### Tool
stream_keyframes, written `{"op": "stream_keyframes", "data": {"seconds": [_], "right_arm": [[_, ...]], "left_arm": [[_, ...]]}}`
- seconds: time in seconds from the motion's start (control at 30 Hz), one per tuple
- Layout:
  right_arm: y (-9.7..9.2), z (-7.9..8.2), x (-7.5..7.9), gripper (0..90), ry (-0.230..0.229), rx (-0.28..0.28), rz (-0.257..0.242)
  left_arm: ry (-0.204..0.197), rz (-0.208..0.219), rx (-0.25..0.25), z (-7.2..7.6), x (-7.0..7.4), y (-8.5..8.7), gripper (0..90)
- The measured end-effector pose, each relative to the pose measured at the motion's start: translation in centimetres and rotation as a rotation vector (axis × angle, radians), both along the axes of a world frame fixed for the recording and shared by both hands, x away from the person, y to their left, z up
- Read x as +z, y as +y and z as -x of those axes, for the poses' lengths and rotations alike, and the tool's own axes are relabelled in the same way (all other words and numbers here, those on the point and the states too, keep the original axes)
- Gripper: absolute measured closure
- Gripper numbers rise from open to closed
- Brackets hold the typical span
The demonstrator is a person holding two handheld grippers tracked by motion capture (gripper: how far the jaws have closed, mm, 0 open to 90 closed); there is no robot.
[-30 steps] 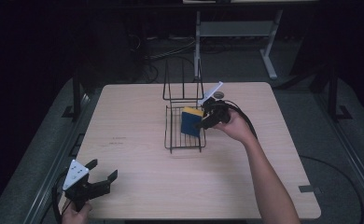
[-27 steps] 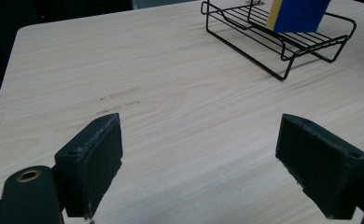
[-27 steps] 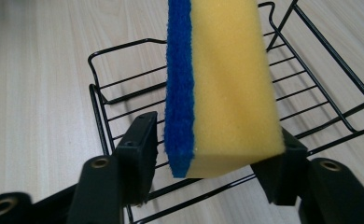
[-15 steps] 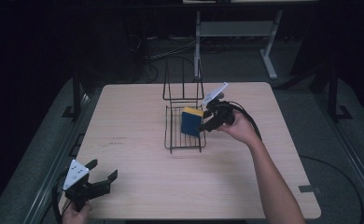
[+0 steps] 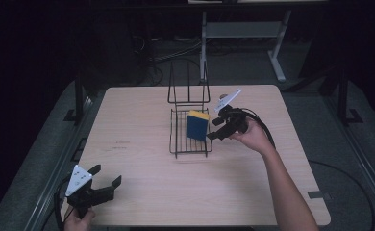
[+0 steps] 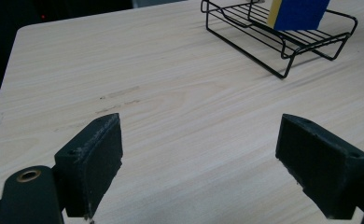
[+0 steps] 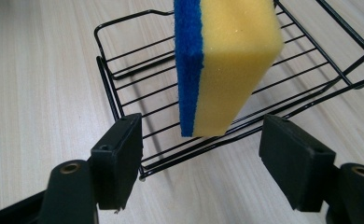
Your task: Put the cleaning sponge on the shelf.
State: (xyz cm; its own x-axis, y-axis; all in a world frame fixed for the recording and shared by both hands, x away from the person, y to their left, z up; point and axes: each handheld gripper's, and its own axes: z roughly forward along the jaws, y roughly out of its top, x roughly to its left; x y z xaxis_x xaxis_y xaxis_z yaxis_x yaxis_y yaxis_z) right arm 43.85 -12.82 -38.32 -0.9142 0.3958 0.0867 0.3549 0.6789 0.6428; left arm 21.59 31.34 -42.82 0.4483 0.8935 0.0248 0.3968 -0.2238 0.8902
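Yellow and blue, the sponge (image 7: 224, 65) stands on edge in the black wire rack (image 5: 178, 143), near its right side, as it did a second ago. The right gripper (image 5: 218, 131) has just been opening its jaws; the sponge sits just ahead of them, released. The right hand (image 5: 251, 137) reaches leftward toward the rack. The left gripper (image 5: 106, 179) rests at the table's (image 5: 142, 110) near-left corner, unmoved, jaws spread and empty.

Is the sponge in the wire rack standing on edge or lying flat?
On edge: the sponge stands upright on the wire rack.
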Motion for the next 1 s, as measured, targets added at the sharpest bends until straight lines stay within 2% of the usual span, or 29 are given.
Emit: {"op": "stream_keyframes", "data": {"seconds": [0.27, 0.6, 0.7, 1.0], "right_arm": [[-0.2, 0.0, -0.1, 29.8, -0.008, 0.001, 0.009], [-0.8, 0.5, -0.6, 28.7, 0.010, -0.019, -0.001], [-0.9, 0.5, -0.8, 28.2, 0.017, -0.020, 0.017], [-1.3, 0.9, -0.3, 27.1, 0.017, -0.019, 0.019]], "left_arm": [[-0.001, -0.002, 0.001, 0.0, 0.0, 0.1, 14.1], [-0.001, 0.000, 0.000, 0.0, 0.0, 0.0, 14.1], [0.001, -0.002, -0.001, 0.1, 0.0, 0.0, 14.1], [-0.002, -0.007, -0.001, 0.2, 0.0, 0.0, 14.1]]}}
